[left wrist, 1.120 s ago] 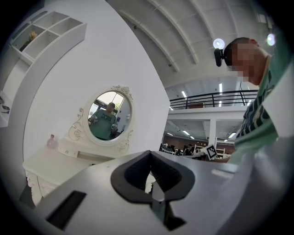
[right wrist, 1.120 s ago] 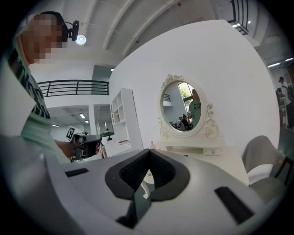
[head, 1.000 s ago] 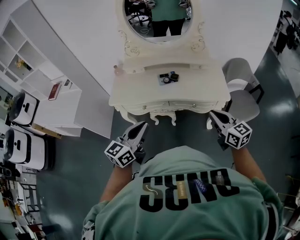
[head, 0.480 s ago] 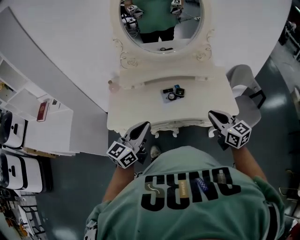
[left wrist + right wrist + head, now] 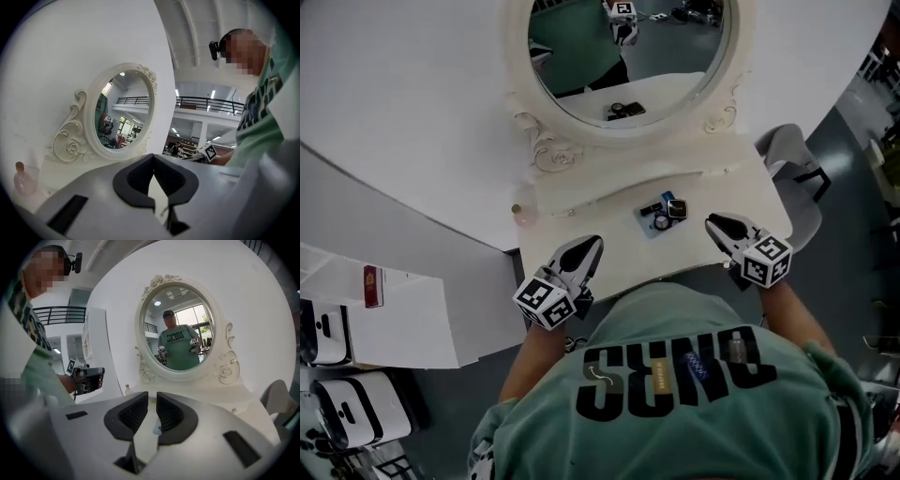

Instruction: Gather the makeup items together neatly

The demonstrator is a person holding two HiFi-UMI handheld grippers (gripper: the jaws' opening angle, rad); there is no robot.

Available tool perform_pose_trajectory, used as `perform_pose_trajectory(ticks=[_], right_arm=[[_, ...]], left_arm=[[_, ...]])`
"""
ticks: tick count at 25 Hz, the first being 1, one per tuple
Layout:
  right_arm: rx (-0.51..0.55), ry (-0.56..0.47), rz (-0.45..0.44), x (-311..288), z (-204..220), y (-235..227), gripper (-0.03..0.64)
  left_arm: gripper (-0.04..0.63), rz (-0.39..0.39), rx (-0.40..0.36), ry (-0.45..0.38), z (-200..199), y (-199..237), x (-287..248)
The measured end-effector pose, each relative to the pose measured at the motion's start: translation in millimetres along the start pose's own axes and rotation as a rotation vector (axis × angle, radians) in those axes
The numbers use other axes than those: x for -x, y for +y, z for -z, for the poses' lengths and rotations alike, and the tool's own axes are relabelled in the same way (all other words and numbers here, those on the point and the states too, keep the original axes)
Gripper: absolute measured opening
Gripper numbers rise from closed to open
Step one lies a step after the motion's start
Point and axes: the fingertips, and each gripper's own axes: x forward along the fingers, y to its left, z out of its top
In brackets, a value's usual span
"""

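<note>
1. Dressing table (image 5: 609, 199): we list a cream top with a smooth painted finish and a curved front edge. A low raised ledge runs along its back.

2. Mirror (image 5: 581, 56): oval glass in a thick cream frame. The frame is carved with scrolls and a rose (image 5: 71, 147) at each lower side. It stands upright at the back of the table.

3. Makeup items (image 5: 664, 213): we count a tight cluster of small dark pieces, one round and one squarish with a bluish face. They touch one another near the middle of the top and lie on a pale patch. We cannot make out finer detail. The cluster lies between the two grippers and a little beyond them.

4. Pink bottle (image 5: 522, 214): small, rounded and translucent, with a darker cap. It stands alone at the table's back left corner, well apart from the cluster.

5. Left gripper (image 5: 590, 247): grey moulded shell with black ribbed pads and a marker cube at the rear. Its jaws are closed pad to pad with nothing between them. It hangs over the table's front left edge.

6. Right gripper (image 5: 713, 223): same build as the left. Its jaws are opening, and a narrow slot shows between the pads. Nothing is held; we see only the tabletop through the gap. It hangs over the front right part of the table, near the cluster.

7. Chair (image 5: 791, 157): a grey, smooth, curved shell just beside the table's right end.
</note>
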Motion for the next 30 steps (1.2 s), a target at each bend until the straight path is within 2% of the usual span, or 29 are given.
perform_pose_trajectory(ticks=[6,8,13,17,22,28,30], right_arm=[[-0.003,0.025,-0.027,-24,5,-45,0.048],[0.011,0.05,-0.064,-31,8,-63,0.044],[0.098,0.147,-0.189,-49,16,-96,0.052],[0.237,0.279,-0.319,-77,42,-111,0.109],[0.414,0.441,-0.454,-112,90,-101,0.19],[0.492,0.63,-0.518,-151,146,-97,0.308],[0.519,0.689,-0.524,-159,166,-98,0.327]], left_arm=[[0.008,-0.057,0.049,0.001,14,28,-44],[0.008,-0.083,0.041,0.003,18,30,-61],[0.008,-0.185,0.075,-0.026,32,22,-95],[0.008,-0.234,0.089,-0.021,46,24,-114],[0.008,-0.26,0.111,0.025,65,36,-115],[0.008,-0.245,0.14,0.083,89,54,-110],[0.008,-0.239,0.147,0.093,96,56,-107]])
